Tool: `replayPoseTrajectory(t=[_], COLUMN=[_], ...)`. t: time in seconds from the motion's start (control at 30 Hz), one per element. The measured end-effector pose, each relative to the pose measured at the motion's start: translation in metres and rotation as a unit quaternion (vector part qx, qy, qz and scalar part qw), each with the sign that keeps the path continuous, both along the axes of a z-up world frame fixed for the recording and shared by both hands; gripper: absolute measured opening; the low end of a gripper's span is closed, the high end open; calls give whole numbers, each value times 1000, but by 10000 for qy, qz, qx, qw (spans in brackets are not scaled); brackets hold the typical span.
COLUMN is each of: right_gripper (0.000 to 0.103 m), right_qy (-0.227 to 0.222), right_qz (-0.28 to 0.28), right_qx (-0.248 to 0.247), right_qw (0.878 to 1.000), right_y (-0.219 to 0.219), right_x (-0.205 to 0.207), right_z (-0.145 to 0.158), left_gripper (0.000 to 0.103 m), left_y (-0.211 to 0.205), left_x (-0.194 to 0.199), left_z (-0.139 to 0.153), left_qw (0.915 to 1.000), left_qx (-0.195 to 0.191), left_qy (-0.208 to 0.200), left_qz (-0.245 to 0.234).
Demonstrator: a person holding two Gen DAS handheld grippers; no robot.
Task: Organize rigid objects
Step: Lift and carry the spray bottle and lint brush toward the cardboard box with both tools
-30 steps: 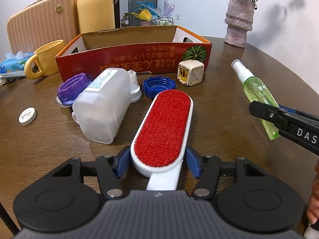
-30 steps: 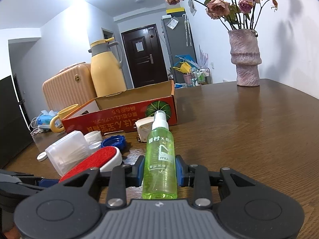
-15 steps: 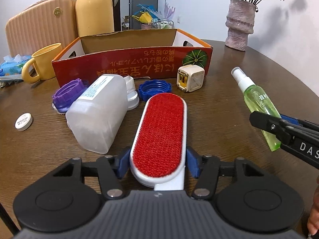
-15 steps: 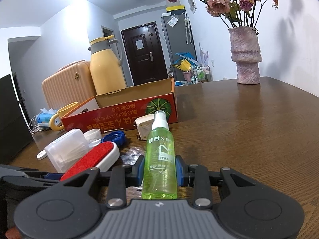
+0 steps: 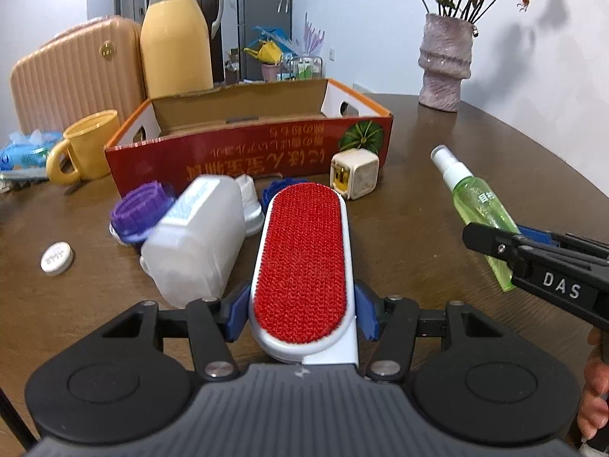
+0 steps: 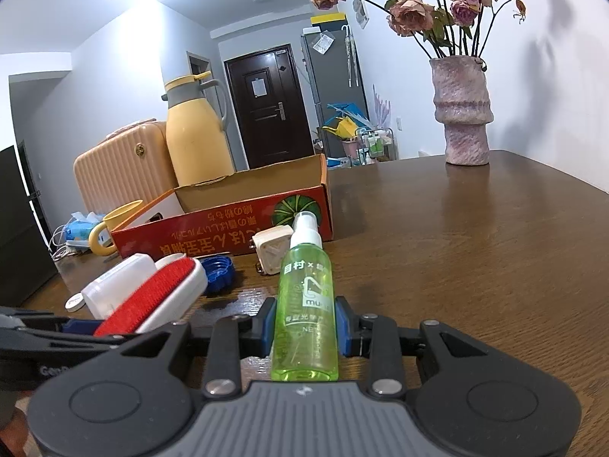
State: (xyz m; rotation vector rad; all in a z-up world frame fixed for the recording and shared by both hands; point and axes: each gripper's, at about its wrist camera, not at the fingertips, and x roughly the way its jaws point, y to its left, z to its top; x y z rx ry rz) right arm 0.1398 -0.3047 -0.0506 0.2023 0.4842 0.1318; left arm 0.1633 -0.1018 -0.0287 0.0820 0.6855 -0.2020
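Observation:
My left gripper (image 5: 300, 318) is shut on a red-faced white lint brush (image 5: 302, 262) and holds it above the table, pointing at the open red cardboard box (image 5: 247, 148). The brush also shows in the right wrist view (image 6: 152, 297). My right gripper (image 6: 304, 327) is shut on a green spray bottle (image 6: 306, 312), nozzle toward the box (image 6: 228, 224). The bottle also shows at the right of the left wrist view (image 5: 475, 205). The box looks empty inside.
On the wooden table (image 5: 418, 209) lie a white plastic jug (image 5: 198, 243), a purple lid (image 5: 139, 211), a blue lid (image 6: 217, 270), a white cube plug (image 5: 356, 175) and a small white cap (image 5: 56, 258). A yellow mug (image 5: 89, 144), a thermos (image 5: 177, 38) and a vase (image 5: 445, 64) stand further back.
My left gripper has lifted the lint brush and carried it forward toward the box. My right gripper with the spray bottle has also risen a little.

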Motion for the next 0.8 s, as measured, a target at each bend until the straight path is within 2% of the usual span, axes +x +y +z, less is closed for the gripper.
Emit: replayPoseTrajectory(t=[0.3, 0.8], right_gripper=[30, 30], right_qy=[-153, -380], right_qz=[33, 187], right_qx=[-92, -222], right_qw=[9998, 9989], right_y=[6, 27], right_x=[2, 33], right_z=[18, 51], left_gripper=[57, 57], left_y=[5, 25], left_x=[-3, 20], left_z=[27, 71], left_qw=[9995, 9962], left_qx=[-138, -387], left_qy=[-299, -730], left_qz=[-7, 263])
